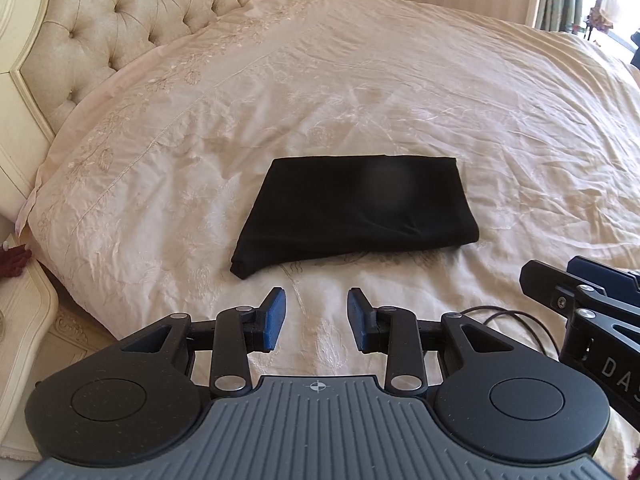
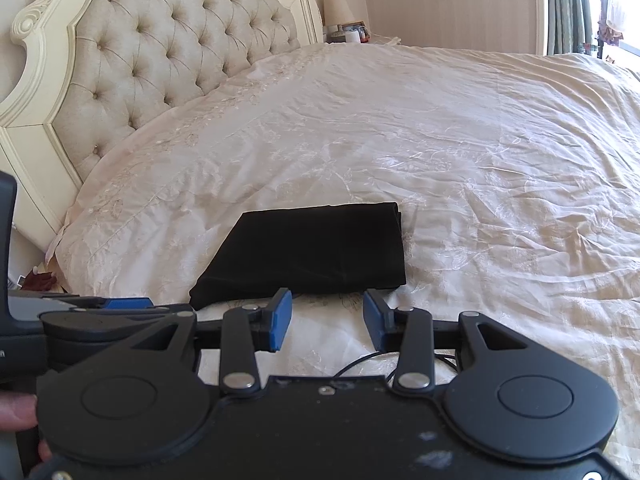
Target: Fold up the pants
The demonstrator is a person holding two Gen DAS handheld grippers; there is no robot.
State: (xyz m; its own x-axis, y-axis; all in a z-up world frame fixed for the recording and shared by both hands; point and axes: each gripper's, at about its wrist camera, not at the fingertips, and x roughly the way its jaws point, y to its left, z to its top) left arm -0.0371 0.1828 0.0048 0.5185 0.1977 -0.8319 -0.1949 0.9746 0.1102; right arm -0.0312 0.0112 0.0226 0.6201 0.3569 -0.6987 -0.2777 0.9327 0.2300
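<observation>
Left wrist view: folded black pants (image 1: 352, 208) lie on the bedspread (image 1: 440, 92), both grippers' jaws open, empty.

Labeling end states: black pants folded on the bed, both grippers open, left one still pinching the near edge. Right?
Not quite. The left gripper is open but holds nothing; the left wrist view shows it short of the folded black pants, bare bedspread between its fingers. The right gripper is open too.
</observation>
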